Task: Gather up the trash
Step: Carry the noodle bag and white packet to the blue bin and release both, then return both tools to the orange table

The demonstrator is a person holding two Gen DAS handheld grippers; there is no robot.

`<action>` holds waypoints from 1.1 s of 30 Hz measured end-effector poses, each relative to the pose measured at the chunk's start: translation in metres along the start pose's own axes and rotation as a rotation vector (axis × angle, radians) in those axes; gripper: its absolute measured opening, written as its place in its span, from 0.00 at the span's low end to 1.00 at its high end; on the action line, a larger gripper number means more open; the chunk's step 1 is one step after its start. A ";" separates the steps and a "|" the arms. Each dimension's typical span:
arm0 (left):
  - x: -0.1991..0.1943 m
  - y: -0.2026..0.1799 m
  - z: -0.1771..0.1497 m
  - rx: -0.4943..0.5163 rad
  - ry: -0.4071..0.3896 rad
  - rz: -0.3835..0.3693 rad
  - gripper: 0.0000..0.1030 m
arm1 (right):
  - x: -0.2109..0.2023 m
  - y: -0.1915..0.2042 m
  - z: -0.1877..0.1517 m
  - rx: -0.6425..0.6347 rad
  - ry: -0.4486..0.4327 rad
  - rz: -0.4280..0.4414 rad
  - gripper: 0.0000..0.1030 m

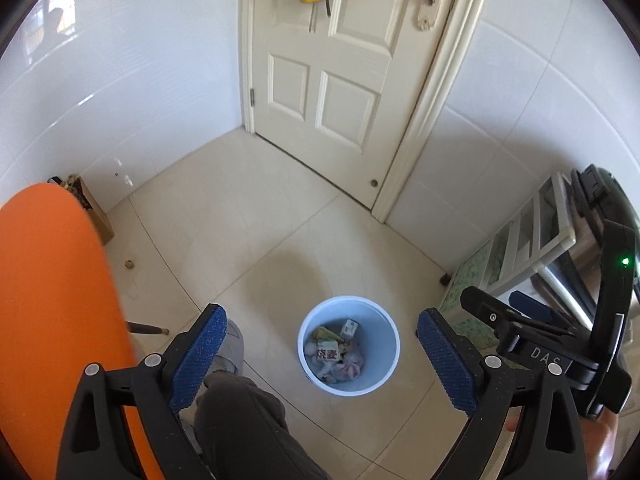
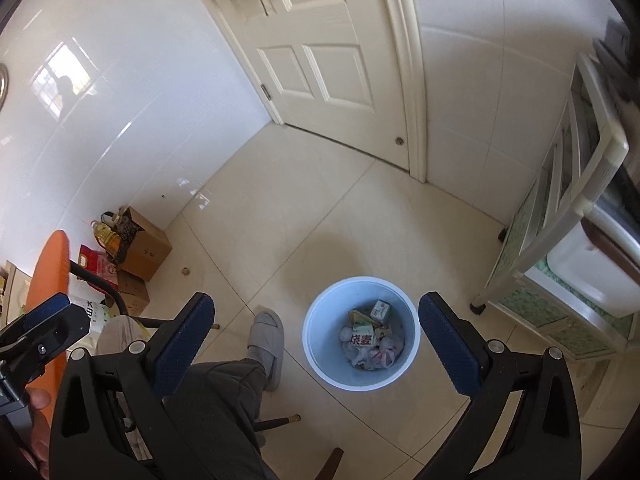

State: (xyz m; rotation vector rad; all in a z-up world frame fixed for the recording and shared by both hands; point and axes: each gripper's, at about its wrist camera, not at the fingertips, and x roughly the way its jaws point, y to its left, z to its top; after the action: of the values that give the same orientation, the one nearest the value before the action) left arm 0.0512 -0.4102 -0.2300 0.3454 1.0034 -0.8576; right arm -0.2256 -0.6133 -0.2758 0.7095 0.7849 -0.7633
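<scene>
A pale blue bin (image 1: 348, 345) is seen on the tiled floor (image 1: 248, 216), below and ahead of both claws, framed in the gap between their fingers. Trash (image 1: 335, 354) is held inside it — small cartons, one with red lettering, and crumpled white wrappers. No item is gripped by either claw.

The left gripper (image 1: 322, 356) is spread wide, with nothing between its blue pads (image 1: 198, 354). The right gripper (image 2: 316, 350) is likewise released, its pads (image 2: 450, 346) well apart and empty; in the left view it is seen just to the right of the left claw.

A dark trouser leg and a grey slipper (image 2: 267, 338) are seen just left of the bin. An orange tabletop (image 1: 52, 304) lies at the far left, cardboard boxes (image 2: 144, 254) beyond it against the white wall. A cream door (image 1: 336, 72) stands ahead — closed — and a white shelf unit (image 2: 568, 240) to the right.
</scene>
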 end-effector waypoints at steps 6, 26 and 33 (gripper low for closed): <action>-0.072 0.018 -0.027 -0.050 -0.114 0.019 0.94 | -0.037 0.045 0.010 -0.071 -0.068 0.039 1.00; -0.302 0.127 -0.169 -0.273 -0.444 0.223 0.97 | -0.141 0.243 0.000 -0.382 -0.264 0.253 1.00; -0.360 0.147 -0.238 -0.367 -0.517 0.333 0.99 | -0.164 0.321 -0.022 -0.518 -0.291 0.361 1.00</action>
State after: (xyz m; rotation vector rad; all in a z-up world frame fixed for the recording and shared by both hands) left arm -0.0701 -0.0020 -0.0663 -0.0301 0.5785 -0.4122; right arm -0.0534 -0.3725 -0.0680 0.2498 0.5329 -0.3014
